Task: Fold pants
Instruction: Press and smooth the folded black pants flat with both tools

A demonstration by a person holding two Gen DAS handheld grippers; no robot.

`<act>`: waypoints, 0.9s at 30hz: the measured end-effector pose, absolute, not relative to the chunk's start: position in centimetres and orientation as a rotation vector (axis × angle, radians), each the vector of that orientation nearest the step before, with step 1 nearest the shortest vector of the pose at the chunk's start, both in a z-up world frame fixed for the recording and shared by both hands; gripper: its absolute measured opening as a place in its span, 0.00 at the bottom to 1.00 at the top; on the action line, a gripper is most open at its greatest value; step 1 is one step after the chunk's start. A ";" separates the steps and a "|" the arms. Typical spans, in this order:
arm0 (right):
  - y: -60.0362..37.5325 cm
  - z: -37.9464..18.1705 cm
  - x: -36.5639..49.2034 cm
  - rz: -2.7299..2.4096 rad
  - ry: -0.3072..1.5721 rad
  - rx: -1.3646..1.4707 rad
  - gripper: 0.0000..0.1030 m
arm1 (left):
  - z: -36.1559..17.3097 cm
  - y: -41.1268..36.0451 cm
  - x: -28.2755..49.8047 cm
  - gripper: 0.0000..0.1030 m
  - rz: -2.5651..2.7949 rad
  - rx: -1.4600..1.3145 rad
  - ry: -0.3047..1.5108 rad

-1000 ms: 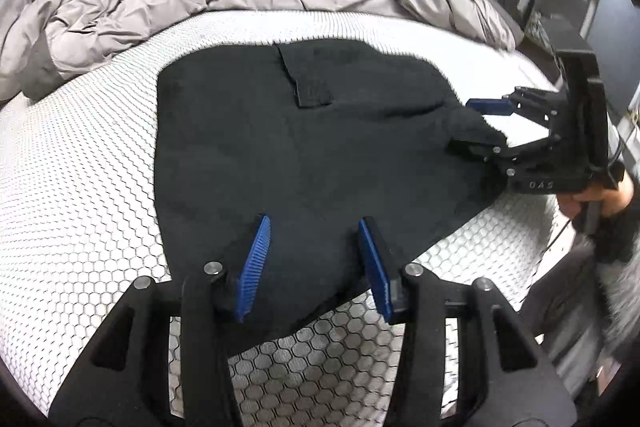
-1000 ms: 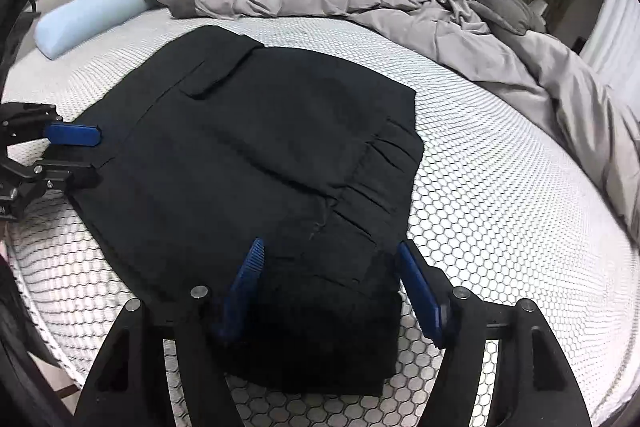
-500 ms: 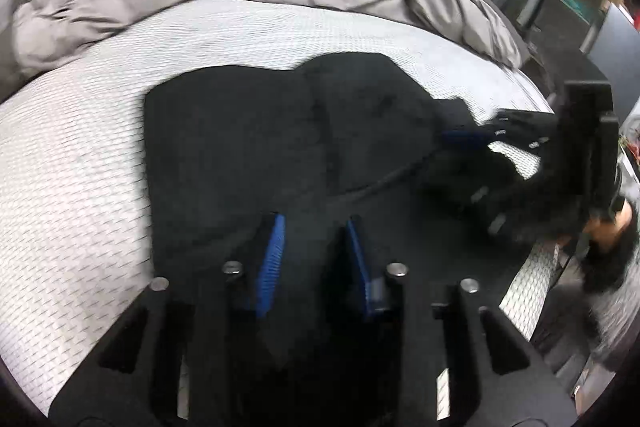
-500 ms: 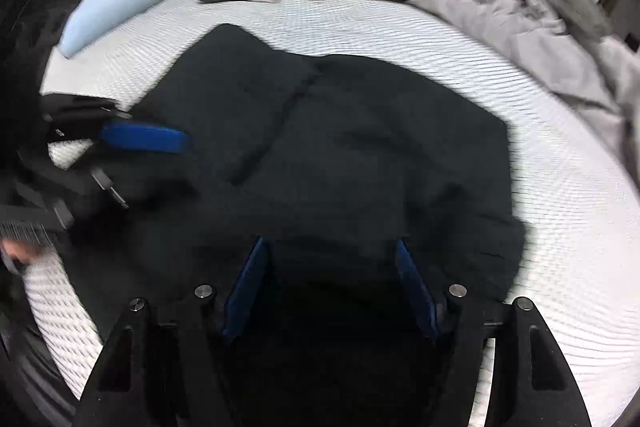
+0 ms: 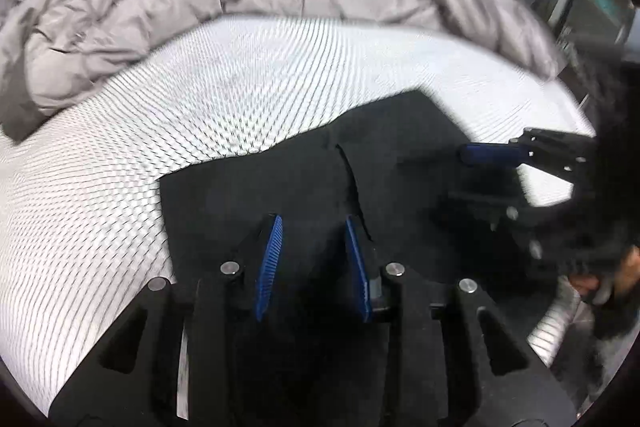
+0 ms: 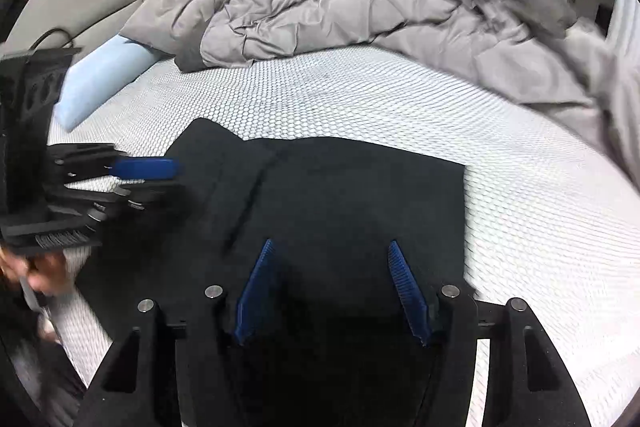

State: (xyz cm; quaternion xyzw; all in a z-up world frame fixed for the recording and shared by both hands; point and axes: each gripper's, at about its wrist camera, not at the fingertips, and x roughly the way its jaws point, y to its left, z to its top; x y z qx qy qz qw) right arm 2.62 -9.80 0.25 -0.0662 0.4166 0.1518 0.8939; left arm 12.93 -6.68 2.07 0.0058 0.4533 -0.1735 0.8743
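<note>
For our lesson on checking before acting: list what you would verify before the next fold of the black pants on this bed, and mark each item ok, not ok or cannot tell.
1. Left gripper has pants between its pads: ok; firm grip: cannot tell.
2. Right gripper has cloth between its pads: ok; firm grip: cannot tell.
3. The two grippers apart, not colliding: ok.
4. Bare mattress beyond the pants to lay the fold on: ok.
5. Grey duvet away from the pants: ok.
6. Pants smooth, no bunching: not ok, a crease runs through the middle.
</note>
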 end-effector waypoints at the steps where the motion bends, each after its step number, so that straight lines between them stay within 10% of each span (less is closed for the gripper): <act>1: -9.2 -0.5 3.6 0.323 0.896 -0.129 0.59 | 1.4 -6.6 13.7 0.28 -0.361 0.011 0.963; 12: -12.8 -0.3 0.1 0.302 0.881 -0.254 0.64 | 3.7 -1.4 9.7 0.23 -0.323 -0.073 0.885; 16: -10.4 0.8 -1.4 0.392 0.829 -0.218 0.67 | 4.0 -5.3 6.7 0.38 -0.485 -0.030 0.846; 27: -13.2 -3.0 -1.5 0.444 0.921 -0.213 0.62 | 1.4 -4.7 3.2 0.40 -0.418 0.157 0.890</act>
